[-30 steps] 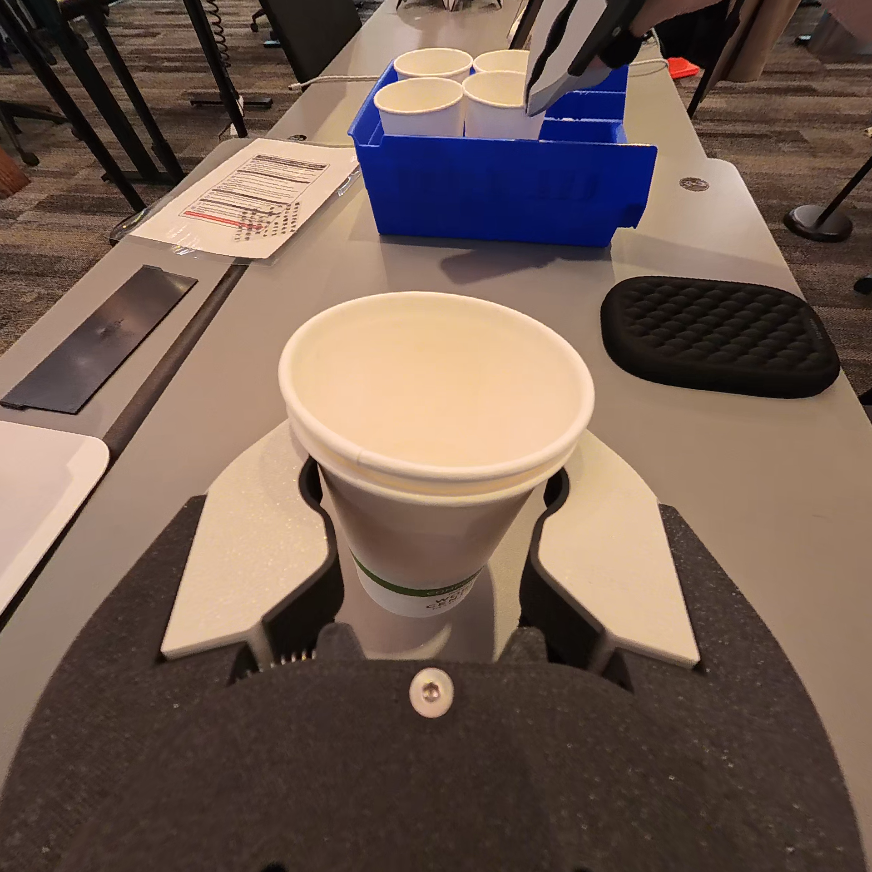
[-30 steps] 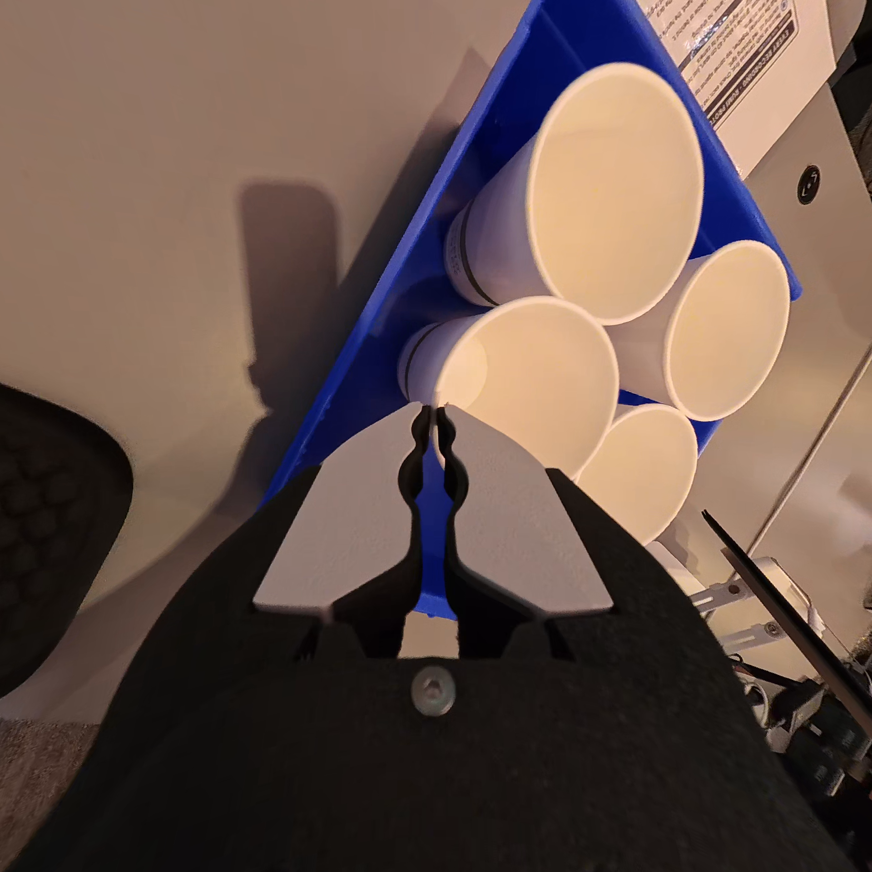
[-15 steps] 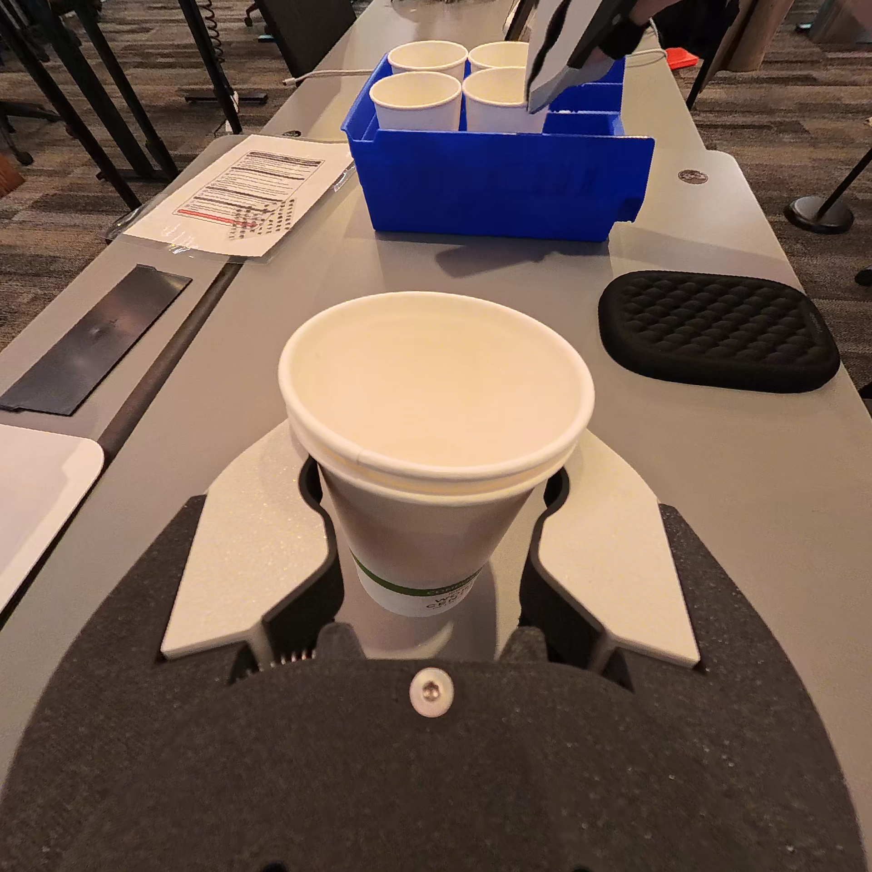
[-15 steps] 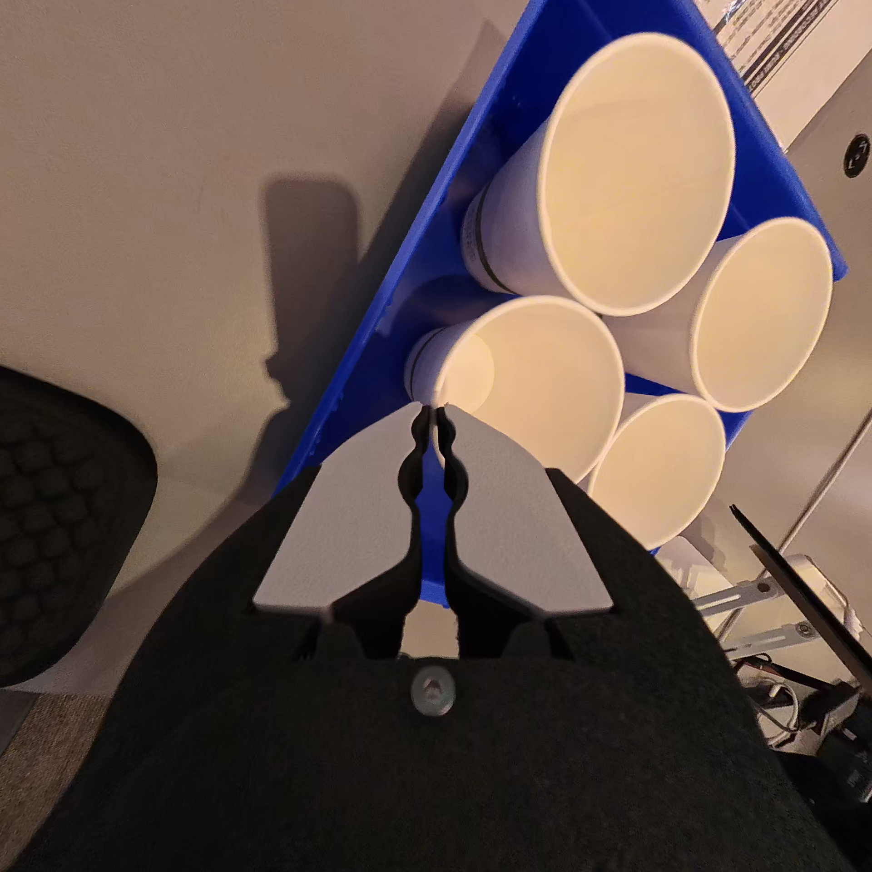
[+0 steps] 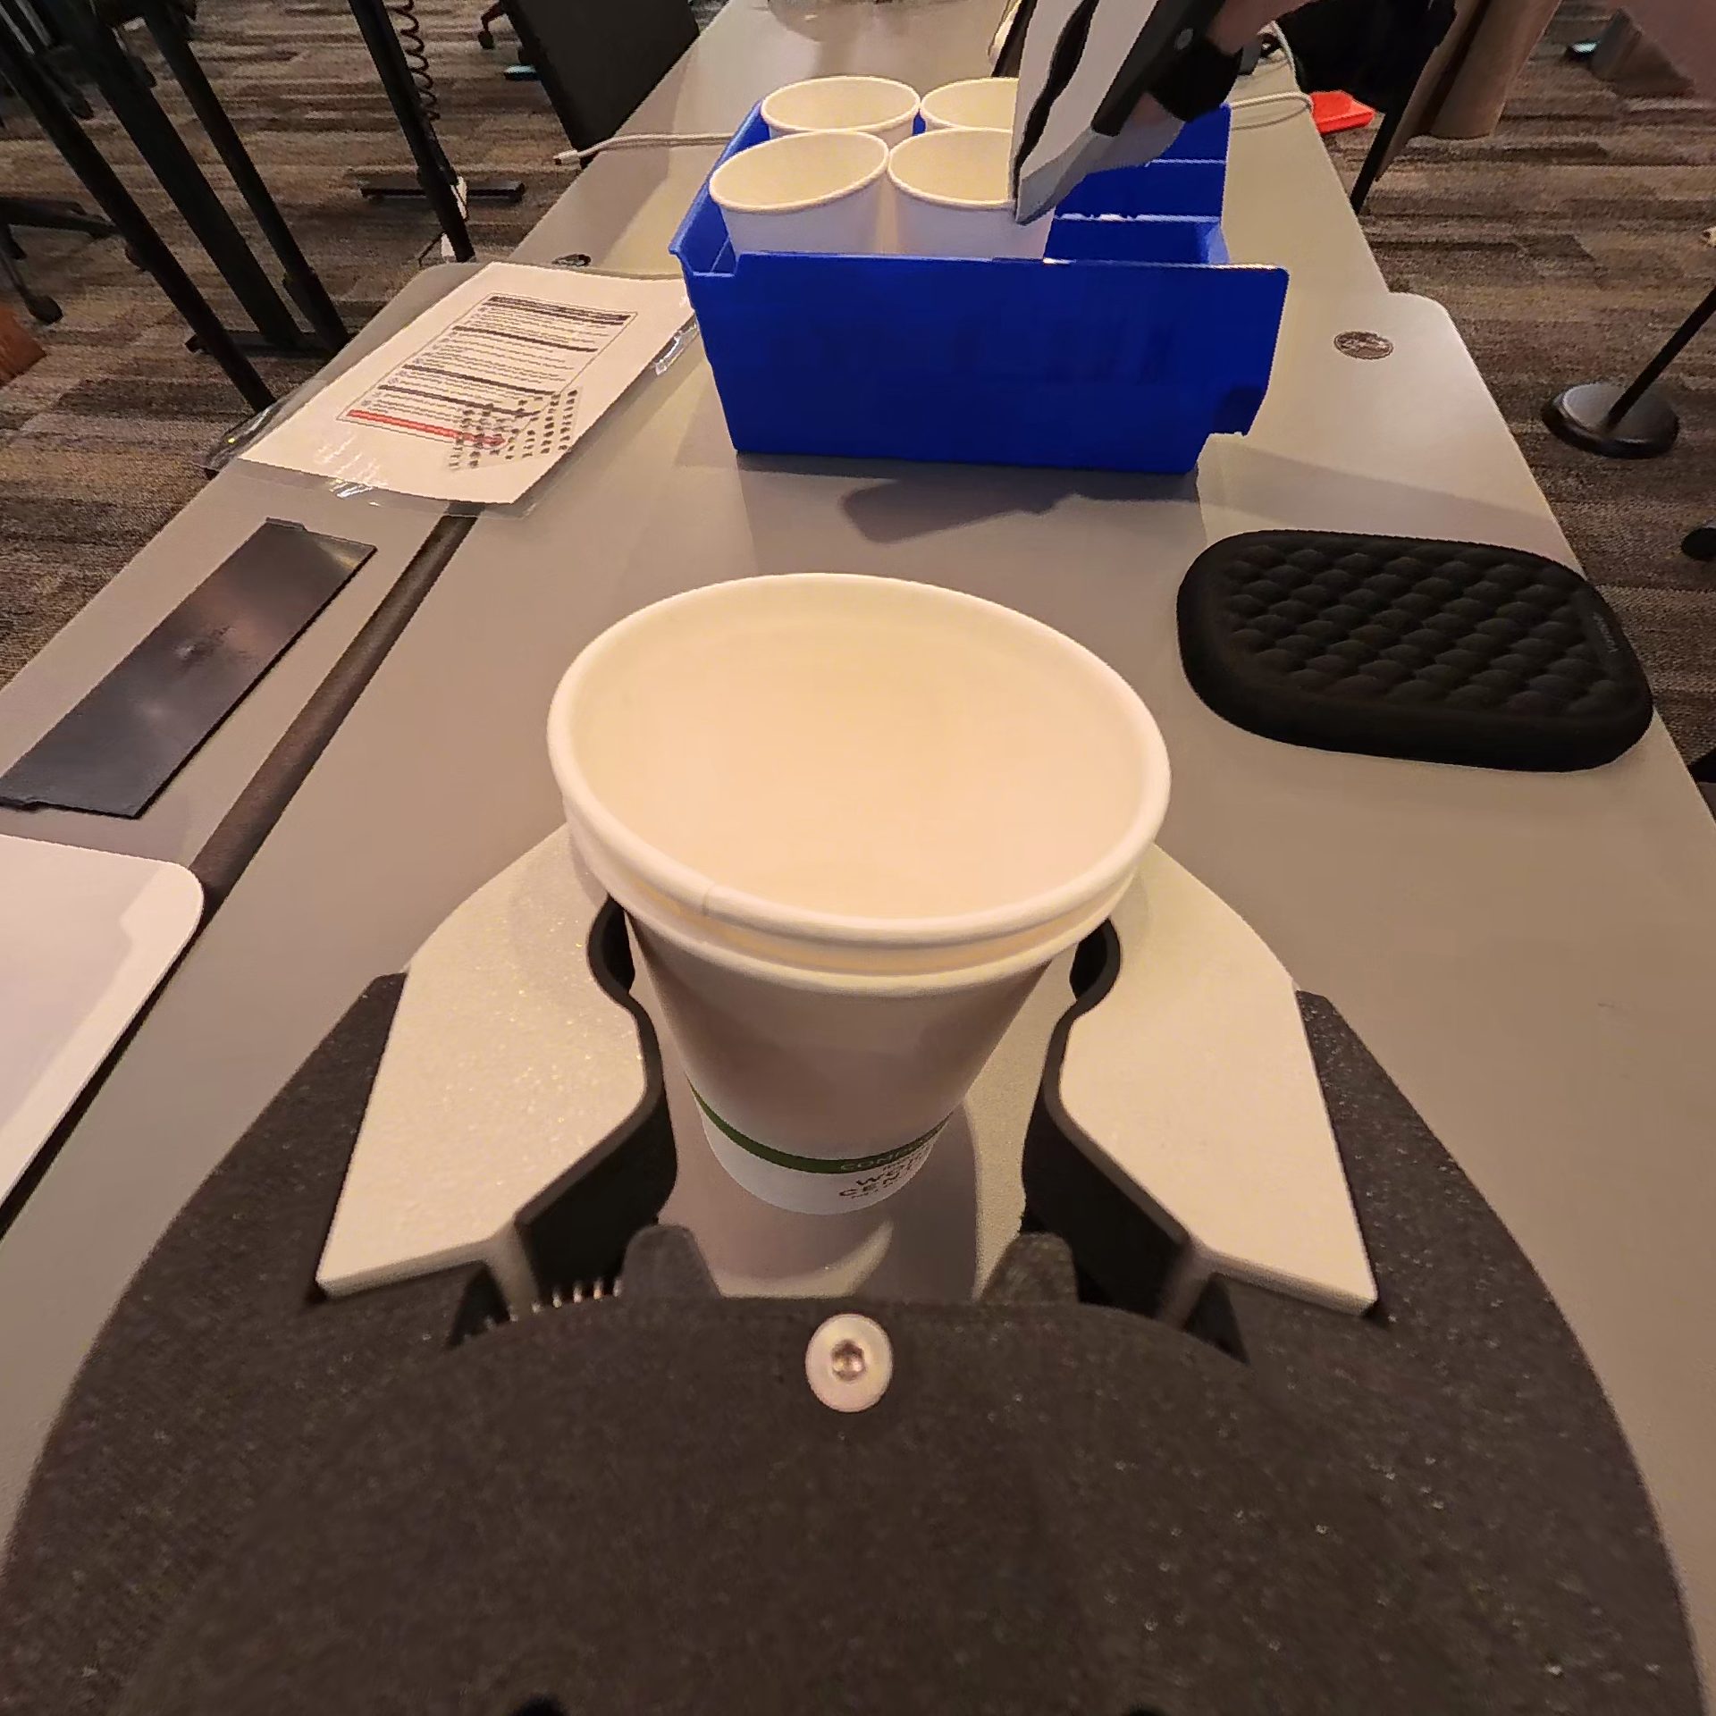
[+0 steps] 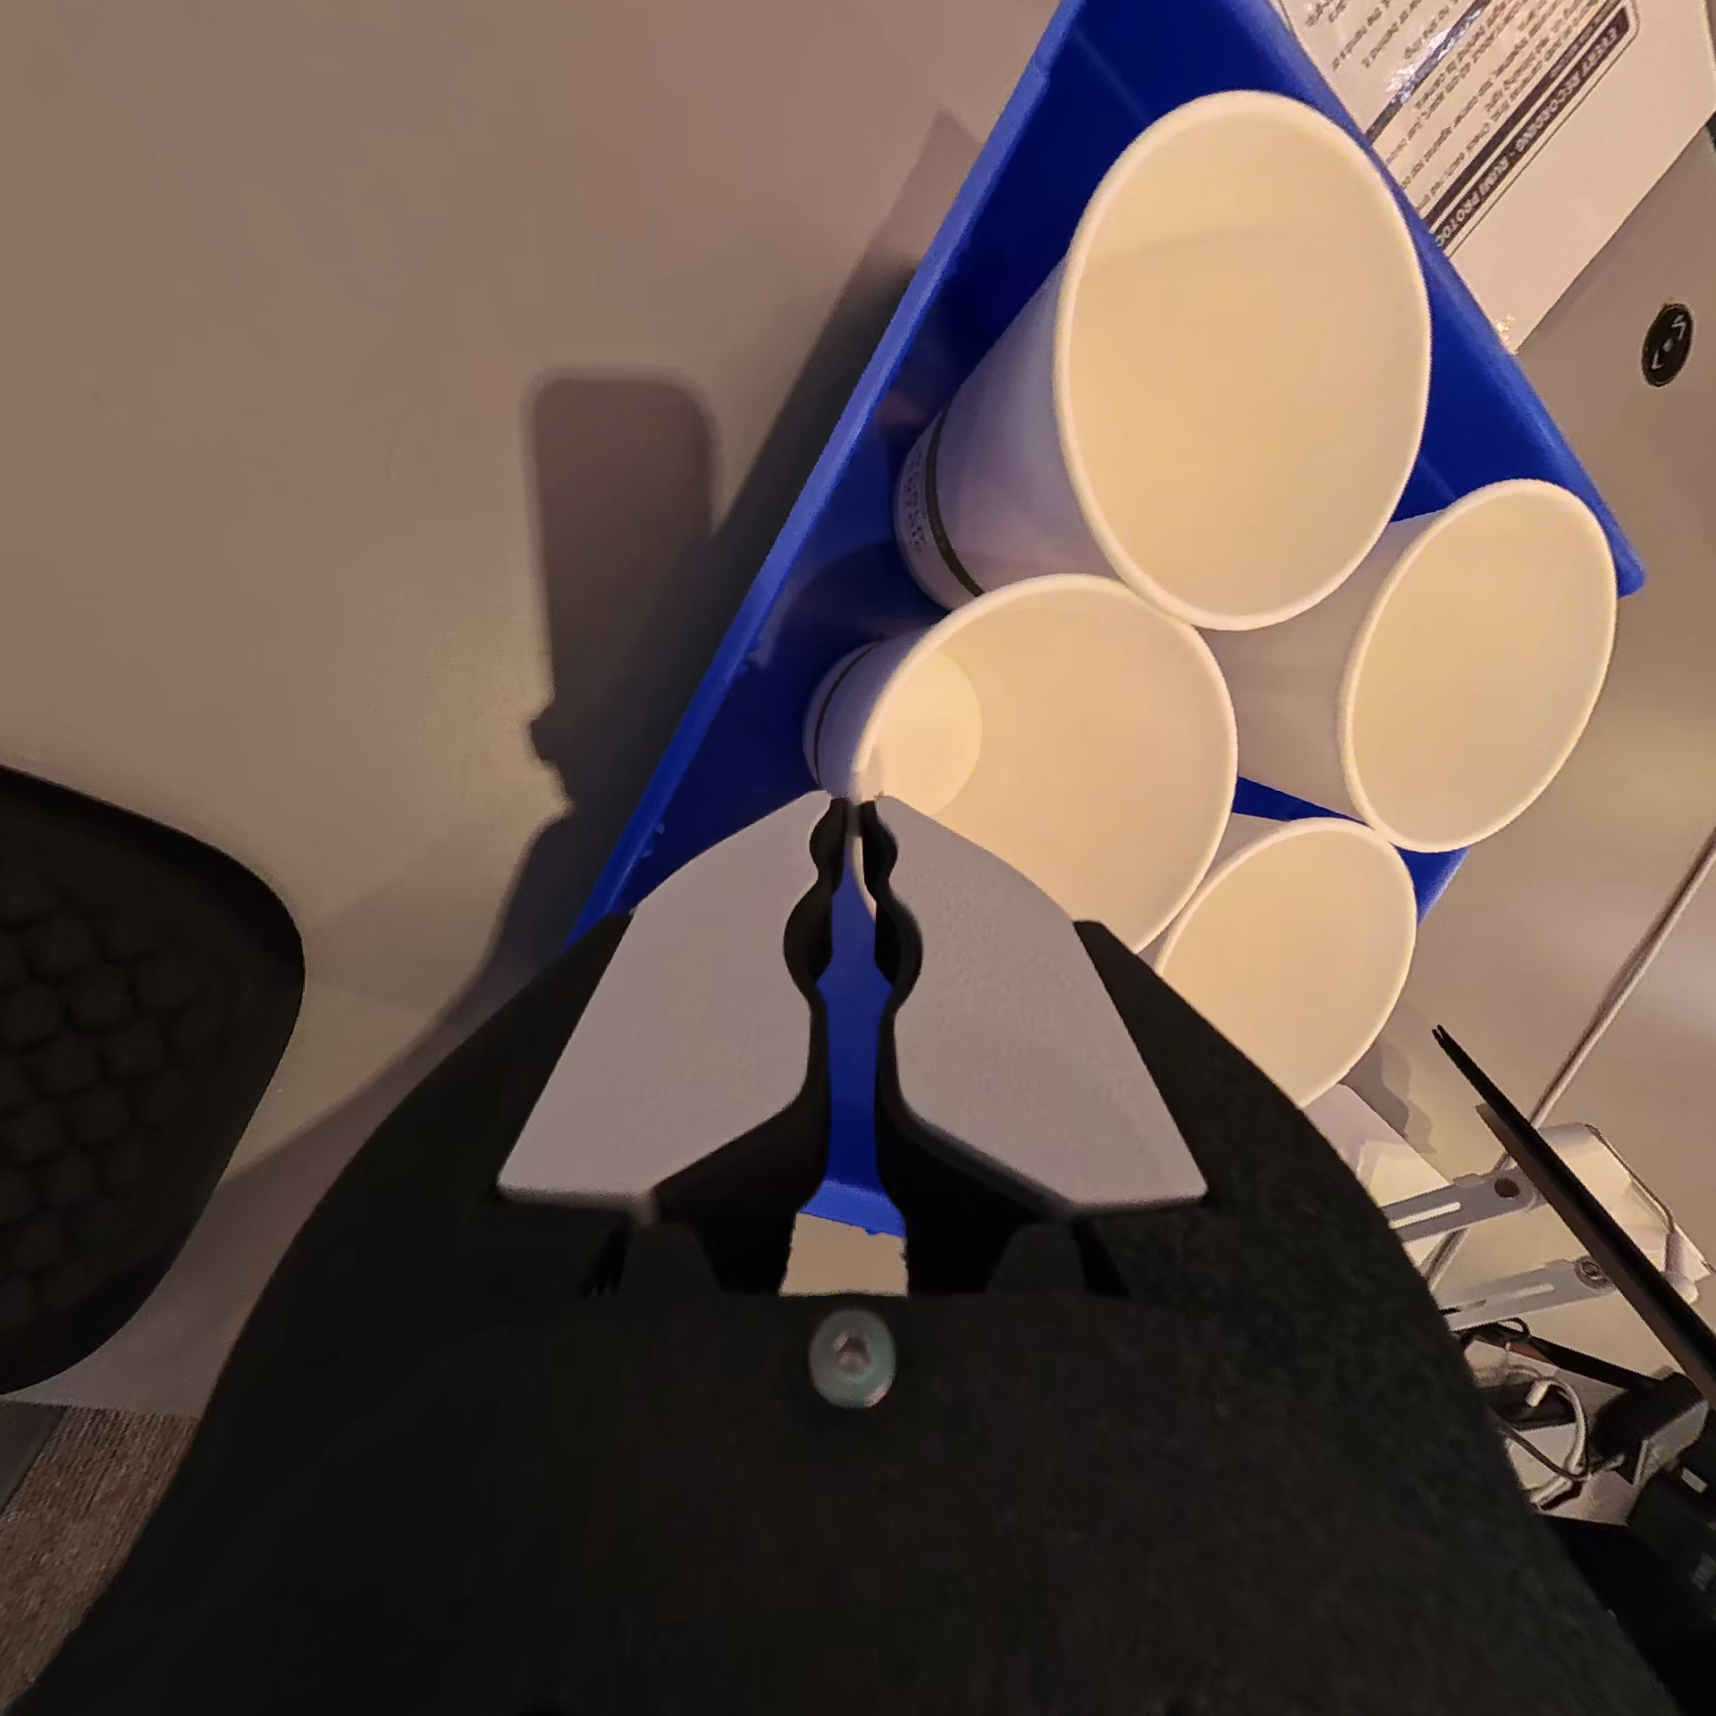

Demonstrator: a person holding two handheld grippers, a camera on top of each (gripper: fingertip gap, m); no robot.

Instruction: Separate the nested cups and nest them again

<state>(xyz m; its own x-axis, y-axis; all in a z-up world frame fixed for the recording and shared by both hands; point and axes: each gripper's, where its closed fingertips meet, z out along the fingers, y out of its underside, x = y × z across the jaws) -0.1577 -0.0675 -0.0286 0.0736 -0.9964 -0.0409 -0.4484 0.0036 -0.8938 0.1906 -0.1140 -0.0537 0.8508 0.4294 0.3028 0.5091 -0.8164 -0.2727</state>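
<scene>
currently, left to right in the left wrist view: white board (image 5: 65,966) at the near left edge of the grey table (image 5: 1393,975); flat black strip (image 5: 186,664) beyond it; laminated printed sheet (image 5: 464,385) farther back. left gripper (image 5: 854,919) at centre, closed around a nested cup stack (image 5: 854,836), fingers (image 5: 506,1040) pressed on both sides of the outer cup just under the doubled rims. stack upright, white, green band near its base, base raised clear of the table surface. blue bin (image 5: 984,357) behind the stack, well apart from it, holding four white paper cups (image 5: 799,186) grouped in its left part, all upright with mouths up. right gripper (image 5: 1045,181) reaching down from above at the right-hand cup of the near pair. black quilted pad (image 5: 1411,650) on the table to the right, apart from the bin.

right wrist view, same order: black quilted pad (image 6: 121,1049) at the left edge; grey table (image 6: 325,325); blue bin (image 6: 743,743) running diagonally. right gripper (image 6: 856,806) closed, tips pinching the rim of one bin cup (image 6: 1049,743), one tip outside the wall and one inside. three further cups (image 6: 1235,353) packed beside it, touching one another. laminated printed sheet (image 6: 1486,111) at the upper right corner.
</scene>
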